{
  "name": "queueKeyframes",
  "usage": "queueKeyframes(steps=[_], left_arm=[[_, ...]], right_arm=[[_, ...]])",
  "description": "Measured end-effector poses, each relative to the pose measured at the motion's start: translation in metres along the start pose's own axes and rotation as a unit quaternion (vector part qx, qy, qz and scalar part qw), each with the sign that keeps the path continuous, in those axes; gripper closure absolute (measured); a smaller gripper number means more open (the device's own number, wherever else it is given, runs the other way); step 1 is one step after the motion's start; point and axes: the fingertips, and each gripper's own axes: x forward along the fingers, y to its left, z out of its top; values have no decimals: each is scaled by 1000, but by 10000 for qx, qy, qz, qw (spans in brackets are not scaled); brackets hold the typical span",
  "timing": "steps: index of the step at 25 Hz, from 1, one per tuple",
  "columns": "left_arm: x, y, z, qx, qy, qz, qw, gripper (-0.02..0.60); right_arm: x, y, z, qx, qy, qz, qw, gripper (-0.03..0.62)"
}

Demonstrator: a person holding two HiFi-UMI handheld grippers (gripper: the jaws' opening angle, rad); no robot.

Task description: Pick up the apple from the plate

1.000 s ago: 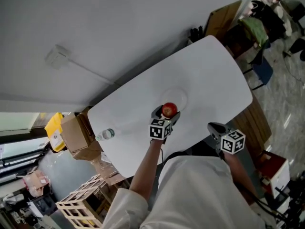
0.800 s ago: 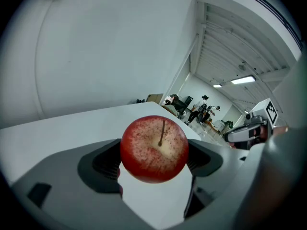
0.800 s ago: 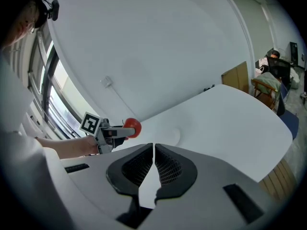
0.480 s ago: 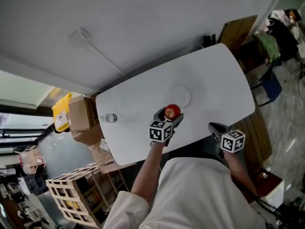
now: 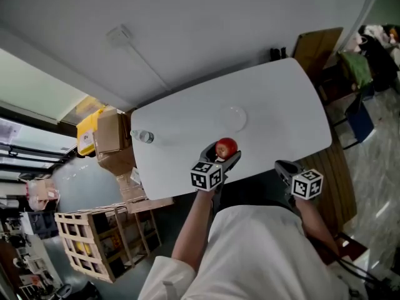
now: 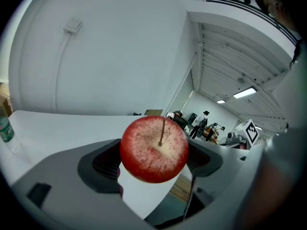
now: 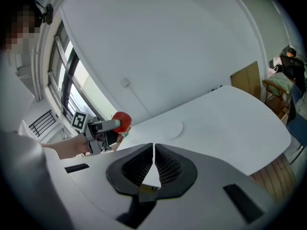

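Note:
A red apple (image 5: 226, 147) sits clamped between the jaws of my left gripper (image 5: 222, 152), raised above the near edge of the white table (image 5: 275, 105). In the left gripper view the apple (image 6: 154, 149) fills the gap between both pads, stem up. The white plate (image 5: 234, 117) lies bare on the table beyond it. From the right gripper view I see the apple (image 7: 122, 121) at the left and the plate (image 7: 171, 128) in the middle. My right gripper (image 5: 286, 169) hangs off the table's near edge, jaws touching with nothing between them (image 7: 153, 164).
A plastic bottle (image 5: 143, 136) lies at the table's left end. Cardboard boxes (image 5: 111, 141) and a wooden crate (image 5: 94, 242) stand on the floor to the left. A wooden board (image 5: 315, 49) and chairs with clothes (image 5: 365, 61) are at the right.
The head camera has shifted, so the table sits slightly differently in view. My left gripper has drawn the apple a little farther from the plate, toward the near edge. The right gripper has barely moved.

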Motion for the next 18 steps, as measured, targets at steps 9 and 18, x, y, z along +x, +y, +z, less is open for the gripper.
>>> queueKeyframes(steps=[9, 18], left_arm=[[-41, -40, -25, -168, -346, 341, 9987, 178], [-78, -47, -36, -267, -450, 395, 9978, 178]], right_arm=[[-26, 3, -21, -326, 226, 361, 9986, 556], [-18, 33, -21, -519, 222, 613, 9965, 556]])
